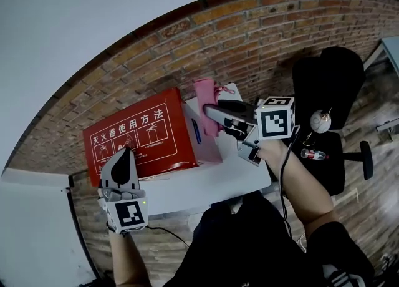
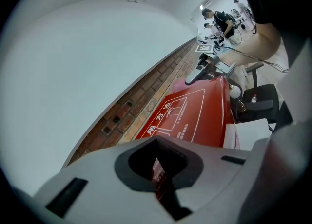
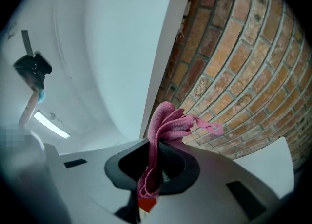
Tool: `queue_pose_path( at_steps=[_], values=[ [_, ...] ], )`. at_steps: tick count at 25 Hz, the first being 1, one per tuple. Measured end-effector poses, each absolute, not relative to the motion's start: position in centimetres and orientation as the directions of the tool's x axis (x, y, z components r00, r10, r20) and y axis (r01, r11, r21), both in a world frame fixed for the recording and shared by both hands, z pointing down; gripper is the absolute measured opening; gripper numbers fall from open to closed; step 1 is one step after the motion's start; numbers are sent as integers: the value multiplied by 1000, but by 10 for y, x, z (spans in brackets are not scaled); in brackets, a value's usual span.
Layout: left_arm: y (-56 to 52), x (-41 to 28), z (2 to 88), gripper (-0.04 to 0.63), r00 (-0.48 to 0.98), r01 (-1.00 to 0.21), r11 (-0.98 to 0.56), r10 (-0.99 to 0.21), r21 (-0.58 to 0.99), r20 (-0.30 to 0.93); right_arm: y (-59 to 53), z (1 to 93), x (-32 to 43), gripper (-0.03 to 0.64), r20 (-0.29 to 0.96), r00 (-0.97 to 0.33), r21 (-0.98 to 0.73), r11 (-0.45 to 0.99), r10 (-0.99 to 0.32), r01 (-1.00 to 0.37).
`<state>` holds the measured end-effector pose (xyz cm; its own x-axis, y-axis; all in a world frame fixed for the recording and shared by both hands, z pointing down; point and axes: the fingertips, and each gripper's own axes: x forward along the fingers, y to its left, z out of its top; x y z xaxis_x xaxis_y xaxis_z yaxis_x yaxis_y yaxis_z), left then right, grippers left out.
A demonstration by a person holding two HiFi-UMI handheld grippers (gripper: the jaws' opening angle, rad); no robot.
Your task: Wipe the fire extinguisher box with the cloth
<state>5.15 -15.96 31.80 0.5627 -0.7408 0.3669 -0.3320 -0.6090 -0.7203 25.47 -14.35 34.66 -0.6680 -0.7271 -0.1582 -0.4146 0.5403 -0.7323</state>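
"Where's the box?"

"The red fire extinguisher box (image 1: 140,136) lies on the white bench (image 1: 206,186). My left hand-held gripper (image 1: 124,156), jaws together and empty, points at its near left edge."

"And the cloth?"

"The pink cloth (image 3: 168,125) is pinched in my right hand-held gripper (image 3: 156,165), bunched above the jaws at the box's right end."

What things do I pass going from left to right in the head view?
box → cloth → chair
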Motion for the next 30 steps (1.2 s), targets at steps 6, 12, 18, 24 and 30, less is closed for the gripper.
queue_pose_path(
  at_steps=[6, 12, 18, 24, 30],
  values=[
    [-161, 49, 316, 12, 579, -380, -614, -741, -692, 340, -115, 340, 261, 55, -126, -633, -705, 518, -763, -485],
    [-159, 46, 311, 12, 587, -441, -586, -761, -680, 276, -88, 333, 266, 55, -107, -601, -698, 490, -792, -522],
    [-150, 46, 306, 12, 606, -417, -556, -760, -719, 237, -62, 323, 259, 55, -91, -570, -671, 474, -816, -570],
    [-142, 34, 298, 12, 627, -417, -528, -757, -740, 187, -44, 307, 239, 55, -89, -508, -584, 458, -857, -670],
    [-132, 10, 281, 12, 661, -485, -565, -736, -667, 143, -30, 284, 208, 55, -100, -474, -478, 460, -875, -748]
  ],
)
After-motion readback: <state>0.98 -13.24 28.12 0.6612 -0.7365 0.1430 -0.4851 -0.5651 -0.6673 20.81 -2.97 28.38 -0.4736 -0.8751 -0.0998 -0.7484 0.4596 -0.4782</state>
